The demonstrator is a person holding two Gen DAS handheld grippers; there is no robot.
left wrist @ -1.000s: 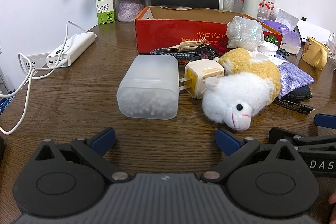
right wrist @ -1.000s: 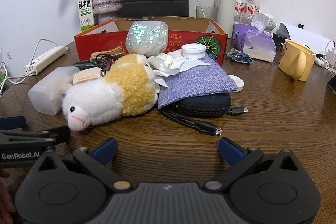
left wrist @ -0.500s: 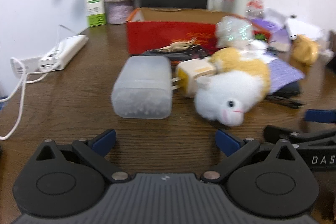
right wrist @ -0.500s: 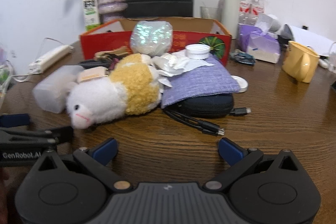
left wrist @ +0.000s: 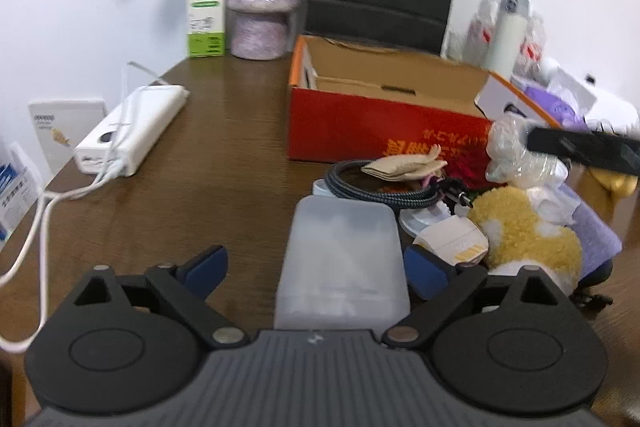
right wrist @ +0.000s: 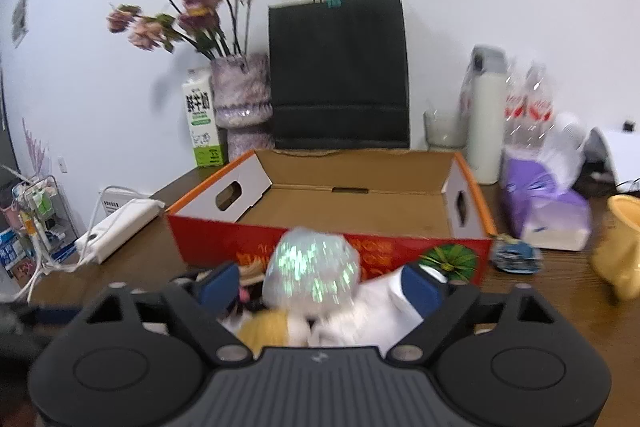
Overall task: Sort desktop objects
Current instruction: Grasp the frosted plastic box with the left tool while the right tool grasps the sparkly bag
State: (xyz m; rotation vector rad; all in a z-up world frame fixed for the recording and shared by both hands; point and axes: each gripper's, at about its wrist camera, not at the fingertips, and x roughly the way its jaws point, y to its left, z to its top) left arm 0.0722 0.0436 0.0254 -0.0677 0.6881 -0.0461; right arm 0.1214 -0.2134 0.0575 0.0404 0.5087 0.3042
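The left gripper is seen spread wide and closing, with the frosted plastic container lying on the table between its jaws. The container's long axis runs straight ahead along the fingers; the right pad looks close to its side, the left pad well apart. The right gripper is also closing, its jaws astride the iridescent crinkled bag atop the clutter, no contact being visible. The open red box stands just beyond both, directly ahead.
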